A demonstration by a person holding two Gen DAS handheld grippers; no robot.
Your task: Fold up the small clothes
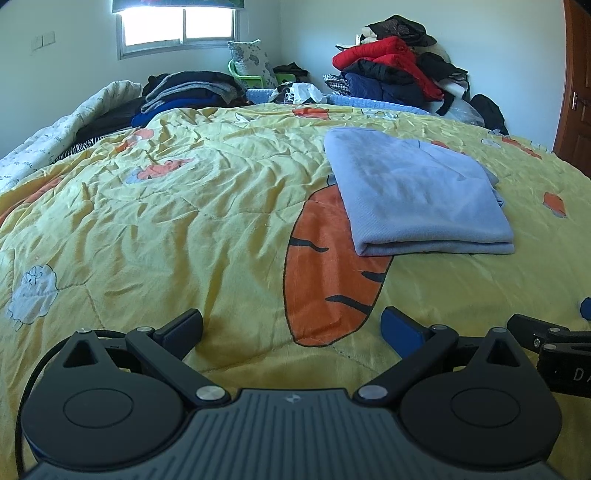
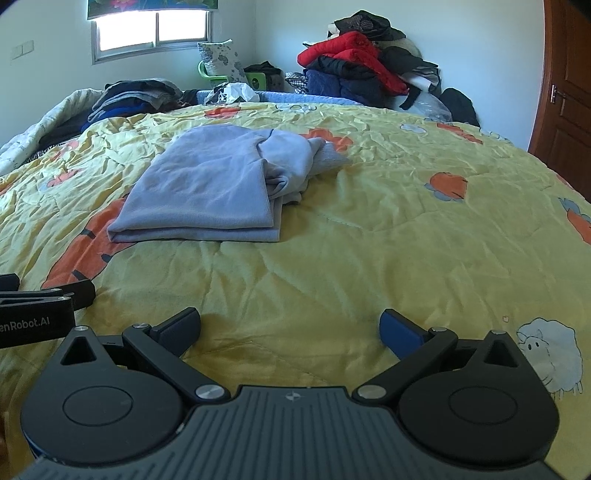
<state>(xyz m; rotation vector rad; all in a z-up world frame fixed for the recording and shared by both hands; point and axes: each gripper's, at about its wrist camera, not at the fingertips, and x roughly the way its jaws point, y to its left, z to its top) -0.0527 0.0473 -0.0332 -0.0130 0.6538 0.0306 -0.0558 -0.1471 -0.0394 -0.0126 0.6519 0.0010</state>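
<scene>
1. While both tools hang low over the near edge of the bed, the left gripper point(image 1: 291, 328) has its fingers point(image 1: 400, 326) spread wide with nothing between them, and the right gripper point(image 2: 290, 328) is spread just as wide and equally empty.
2. The light blue garment point(image 1: 413, 192) lies folded flat on the yellow quilt point(image 1: 166, 221), at about one o'clock from the left gripper and eleven o'clock from the right one, well apart from both.
3. Its near edge is a tidy doubled fold; its far right part (seen best from the right wrist) is bunched and rumpled rather than flat.
4. Nothing lies on the quilt between either gripper and the garment; part of the right gripper shows at three o'clock in the left view, and part of the left at nine o'clock in the right view.
5. The garment partly covers a big orange carrot print point(image 1: 332, 277) on the quilt, which is creased all over and also printed with small carrots and white sheep point(image 2: 554, 354).
6. At the far end of the bed, around eleven o'clock, sits a stack of dark folded clothes point(image 1: 188, 92).
7. At about one o'clock, against the white wall, stands a tall heap of coats with a red jacket point(image 1: 388, 59) on it.
8. A bright window point(image 1: 177, 29) is at eleven o'clock, a patterned pillow point(image 1: 251, 61) leans below it, and a brown wooden door point(image 1: 576, 92) edges the view at two o'clock.
</scene>
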